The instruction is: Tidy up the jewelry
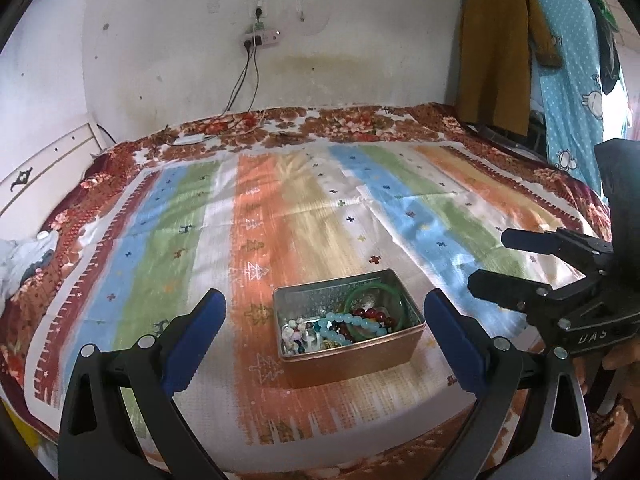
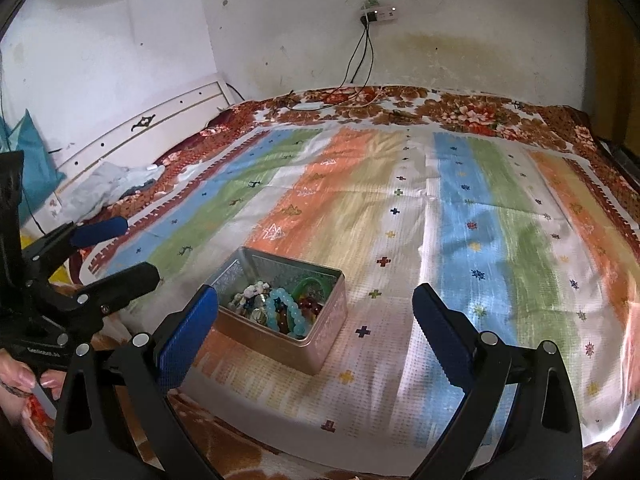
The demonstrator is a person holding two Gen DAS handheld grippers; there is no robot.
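A striped cloth (image 1: 304, 208) covers a floral bed (image 1: 360, 120) against a white wall (image 1: 180, 40). One tin (image 1: 348, 360), lower centre, holds beads (image 1: 352, 322). Left gripper (image 1: 326, 322) and right gripper (image 2: 316, 320) both gape, empty.

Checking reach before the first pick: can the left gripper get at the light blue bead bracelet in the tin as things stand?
Probably yes. The left gripper is open, and the lidless tin sits between its fingers. The light blue bead bracelet lies on top of the pile, uncovered.

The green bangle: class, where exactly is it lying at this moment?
The green bangle lies inside the open metal tin on the striped cloth, toward the tin's far right end in the left wrist view, beside the light-blue bead bracelet.
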